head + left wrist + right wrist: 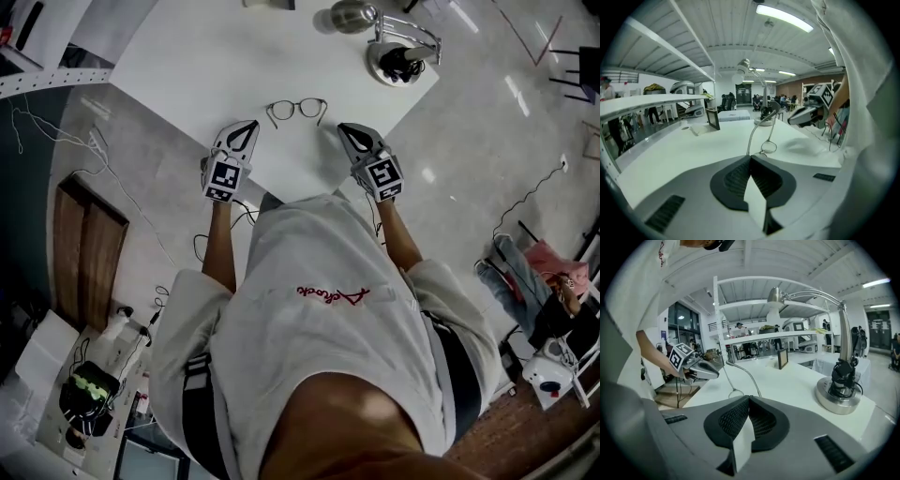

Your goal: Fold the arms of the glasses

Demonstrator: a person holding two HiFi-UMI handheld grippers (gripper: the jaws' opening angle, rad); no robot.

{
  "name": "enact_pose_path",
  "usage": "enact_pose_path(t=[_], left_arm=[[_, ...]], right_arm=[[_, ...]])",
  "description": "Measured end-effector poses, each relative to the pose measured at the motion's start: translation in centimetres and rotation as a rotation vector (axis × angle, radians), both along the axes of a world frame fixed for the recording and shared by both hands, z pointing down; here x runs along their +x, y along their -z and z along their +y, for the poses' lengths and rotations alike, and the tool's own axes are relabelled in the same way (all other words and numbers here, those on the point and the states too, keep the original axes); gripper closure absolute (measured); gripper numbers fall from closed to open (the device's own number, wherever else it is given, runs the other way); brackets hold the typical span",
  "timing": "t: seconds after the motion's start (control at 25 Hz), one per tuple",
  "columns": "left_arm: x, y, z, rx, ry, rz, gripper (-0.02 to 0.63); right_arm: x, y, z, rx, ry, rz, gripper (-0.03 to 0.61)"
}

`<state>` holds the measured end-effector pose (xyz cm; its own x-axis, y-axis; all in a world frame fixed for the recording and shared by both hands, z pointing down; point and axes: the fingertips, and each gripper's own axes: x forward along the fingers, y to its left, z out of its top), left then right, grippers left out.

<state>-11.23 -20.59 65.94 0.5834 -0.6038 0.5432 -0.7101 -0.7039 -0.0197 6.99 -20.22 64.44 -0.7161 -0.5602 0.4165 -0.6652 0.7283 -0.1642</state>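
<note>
Thin dark-framed glasses [296, 110] rest on the white table [197, 56] with both arms unfolded. My left gripper [251, 124] is just left of them and my right gripper [341, 127] just right, each apart from the frame by a small gap. In the left gripper view the jaws [750, 157] are shut with nothing between them; one arm of the glasses [759, 126] rises just past their tip and a lens [768, 147] lies beyond. The right gripper [749, 398] is likewise shut, with the other arm [745, 376] curving up ahead of it. Each gripper sees the other [806, 116] [701, 370].
A silver desk lamp [398, 56] [839, 385] stands on a round base at the table's far right. A small dark picture frame [712, 119] [782, 358] stands farther back. The table's near edge [300, 183] is right by my body; cables lie on the floor.
</note>
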Motion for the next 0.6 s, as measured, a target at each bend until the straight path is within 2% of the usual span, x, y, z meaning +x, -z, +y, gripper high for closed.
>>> enact_pose_path(t=[0.16,0.32,0.44,0.56,0.6], left_arm=[[0.5,-0.9,-0.1,0.027,-0.143,-0.155,0.591],[0.6,-1.6,-0.2,0.057,-0.258,-0.288,0.591],[0.5,-1.9,-0.4,0.062,-0.282,-0.313,0.591],[0.3,-1.8,-0.9,0.062,-0.254,-0.301,0.591],[0.3,-1.8,-1.1,0.062,-0.244,-0.297,0.572]], right_arm=[[-0.1,-0.6,-0.9,0.047,0.07,0.11,0.548],[-0.1,-1.8,-1.2,0.158,0.226,0.342,0.548],[-0.4,-2.5,-1.3,0.249,0.359,0.485,0.548],[-0.7,-2.9,-1.7,0.294,0.429,0.544,0.546],[-0.8,-2.9,-1.8,0.295,0.44,0.548,0.503]])
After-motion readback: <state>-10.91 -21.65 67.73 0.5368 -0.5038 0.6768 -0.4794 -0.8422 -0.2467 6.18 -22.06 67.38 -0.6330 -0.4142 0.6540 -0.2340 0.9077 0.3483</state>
